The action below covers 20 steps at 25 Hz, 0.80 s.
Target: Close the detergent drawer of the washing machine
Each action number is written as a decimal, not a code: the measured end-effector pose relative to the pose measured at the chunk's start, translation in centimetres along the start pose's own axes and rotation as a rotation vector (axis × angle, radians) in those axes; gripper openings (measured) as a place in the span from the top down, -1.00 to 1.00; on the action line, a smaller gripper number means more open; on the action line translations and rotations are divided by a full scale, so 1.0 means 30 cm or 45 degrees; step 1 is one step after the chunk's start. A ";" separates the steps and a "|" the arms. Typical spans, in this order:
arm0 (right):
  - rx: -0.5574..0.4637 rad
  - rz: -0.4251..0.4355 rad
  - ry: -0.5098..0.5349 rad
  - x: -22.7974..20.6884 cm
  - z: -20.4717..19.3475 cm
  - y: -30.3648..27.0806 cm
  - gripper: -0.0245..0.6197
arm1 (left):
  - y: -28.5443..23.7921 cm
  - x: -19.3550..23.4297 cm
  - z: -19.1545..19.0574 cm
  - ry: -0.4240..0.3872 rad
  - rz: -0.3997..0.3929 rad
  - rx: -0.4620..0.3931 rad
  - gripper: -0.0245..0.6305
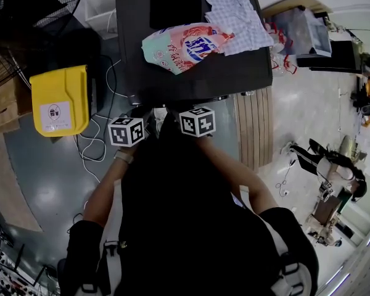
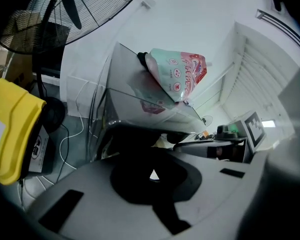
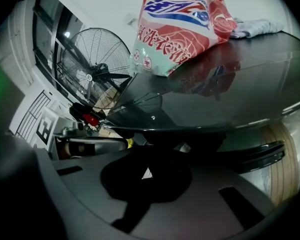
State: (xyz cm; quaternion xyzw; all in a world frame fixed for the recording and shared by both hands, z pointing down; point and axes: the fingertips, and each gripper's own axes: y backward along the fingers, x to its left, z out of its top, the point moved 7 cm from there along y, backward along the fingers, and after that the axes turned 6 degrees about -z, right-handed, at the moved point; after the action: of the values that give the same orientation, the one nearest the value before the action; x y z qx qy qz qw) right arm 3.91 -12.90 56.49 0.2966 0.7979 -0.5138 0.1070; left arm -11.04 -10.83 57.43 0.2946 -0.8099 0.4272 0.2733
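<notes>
Both tools are clenched with nothing between the jaws: the left hand-held gripper (image 2: 153, 173) and the right hand-held gripper (image 3: 146, 173) are held side by side, close under the front edge of the black glossy-topped washing machine (image 1: 234, 73), which stands at twelve o'clock of the person. The detergent drawer is not plainly shown; it is judged to lie in the front panel just under that edge, ahead of the jaws. For a clean closing, the clenched tips are best set flat against the drawer's face and pushed straight toward twelve o'clock, evenly, so that nothing is skewed. The pink and mint detergent pouch (image 1: 185, 47) on top should be left undisturbed.
</notes>
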 end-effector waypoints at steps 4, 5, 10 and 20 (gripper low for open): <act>-0.054 0.031 0.026 0.019 0.004 0.014 0.88 | 0.020 -0.012 0.007 -0.036 0.013 -0.045 0.89; -0.067 0.035 0.027 0.021 0.006 0.019 0.88 | 0.028 -0.015 0.010 -0.040 0.016 -0.061 0.89; -0.131 0.070 -0.015 0.017 0.017 0.069 0.88 | 0.076 -0.035 0.023 -0.045 0.038 -0.128 0.89; -0.222 0.134 0.138 0.098 0.070 0.222 0.88 | 0.218 -0.130 0.061 -0.125 0.021 -0.230 0.89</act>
State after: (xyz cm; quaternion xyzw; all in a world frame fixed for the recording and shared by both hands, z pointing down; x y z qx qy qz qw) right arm 5.16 -11.70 49.10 0.3550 0.8275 -0.4193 0.1159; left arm -13.41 -8.42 50.36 0.2825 -0.8600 0.3398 0.2552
